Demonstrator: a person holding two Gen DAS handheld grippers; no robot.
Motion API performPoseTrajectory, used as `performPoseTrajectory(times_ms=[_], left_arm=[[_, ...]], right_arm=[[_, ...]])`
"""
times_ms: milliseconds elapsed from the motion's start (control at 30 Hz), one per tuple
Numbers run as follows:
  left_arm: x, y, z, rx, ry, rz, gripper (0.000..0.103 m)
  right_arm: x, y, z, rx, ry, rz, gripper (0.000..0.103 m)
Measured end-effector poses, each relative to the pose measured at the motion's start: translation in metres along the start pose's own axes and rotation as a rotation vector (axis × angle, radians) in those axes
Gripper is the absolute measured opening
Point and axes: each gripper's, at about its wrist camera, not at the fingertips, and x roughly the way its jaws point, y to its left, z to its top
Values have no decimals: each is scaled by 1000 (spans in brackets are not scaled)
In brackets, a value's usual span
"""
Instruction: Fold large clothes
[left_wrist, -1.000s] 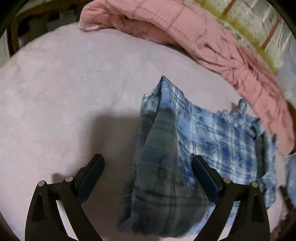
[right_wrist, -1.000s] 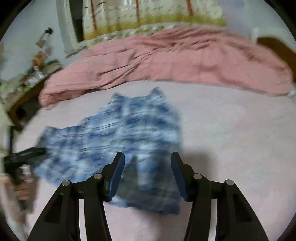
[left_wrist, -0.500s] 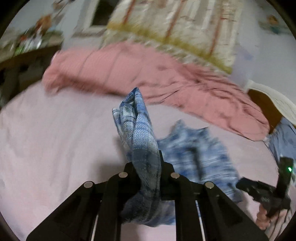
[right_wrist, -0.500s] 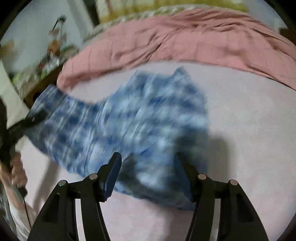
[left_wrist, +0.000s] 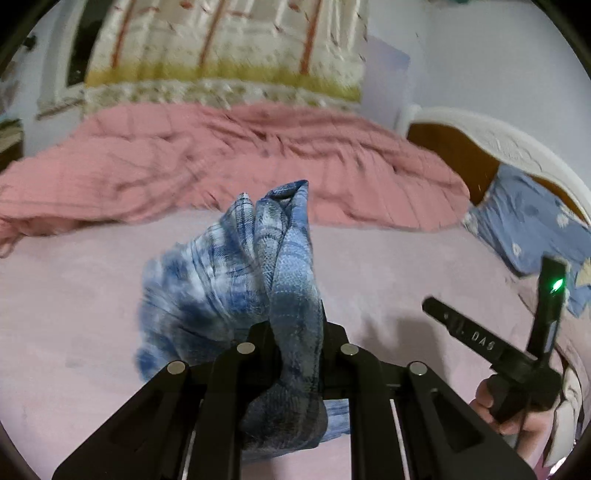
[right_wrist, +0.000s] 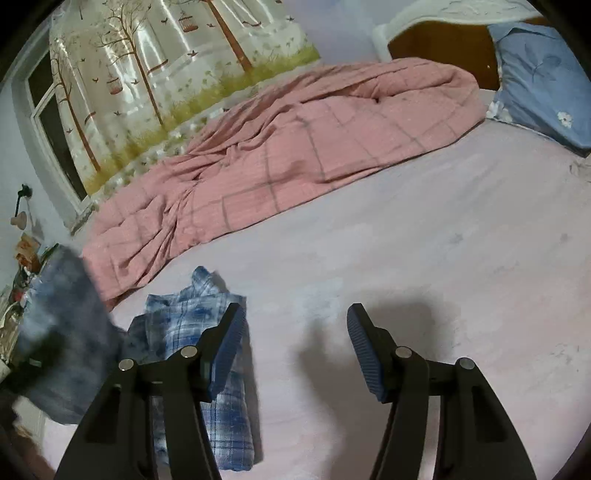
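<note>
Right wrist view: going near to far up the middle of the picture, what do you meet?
Open right gripper with nothing between its fingers → bare pale pink bedsheet → rumpled pink quilt → tree-and-birdcage curtain. The blue plaid shirt lies off to the left, so it is left out.

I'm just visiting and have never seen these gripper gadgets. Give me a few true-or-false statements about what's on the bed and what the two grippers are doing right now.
1. The left gripper is clamped on the blue plaid shirt. True.
2. The right gripper also grips the shirt. False: its jaws stand apart with nothing between them, over the bare bed sheet.
3. A pink quilt lies bunched along the far side of the bed. True.
4. The pillow by the headboard is pink. False: it is blue with a flower pattern.
5. The shirt is neatly folded. False: part is lifted, part lies rumpled.
</note>
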Motion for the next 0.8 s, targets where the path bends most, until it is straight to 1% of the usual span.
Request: performPoseTrajectory(times_ms=[100,167,233,300,333,367,400,433,467,500,567,633,667,700,733,800], left_arm=[[33,-6,-14,11,58,18,12],[47,-6,-21,-5,93,-1,12],[48,-5,-26,-11,83,-28,12],[48,-11,-28,24,79,-30,15],[48,-13,-29,38,91,-44,23],[49,-15,-31,42,100,-47,28],[45,-14,-32,40,101,-52,43],[34,-12,-31,42,74,-61,50],[19,-10,-32,51,39,-67,60],[5,-9,-32,68,7,-63,65],[-24,-2,-29,96,-47,-24,66],[-47,11,-25,81,-89,4,70],[-58,19,-23,67,-112,21,71],[-65,27,-22,58,-133,47,71],[-71,35,-23,51,-155,90,71],[-71,49,-28,35,-159,155,72]], right_arm=[[2,5,-2,-29,-16,-51,61],[2,4,-2,-23,-25,-46,61],[0,3,-2,-17,-30,-43,61],[-1,2,-2,-27,-21,-47,61],[0,2,-2,-30,-16,-50,61],[2,3,-3,-34,-11,-49,61],[3,5,-2,-38,-5,-43,61],[3,6,-3,-40,-3,-32,61],[1,7,-3,-39,-6,-19,61],[0,8,-3,-38,-10,-10,61],[-4,11,-2,-41,-23,13,61],[-9,15,-3,-50,-38,40,61],[-11,19,-3,-61,-42,55,61],[-12,25,-4,-82,-40,76,61],[-13,31,-7,-107,-32,102,61],[-12,46,-13,-156,-1,187,61]])
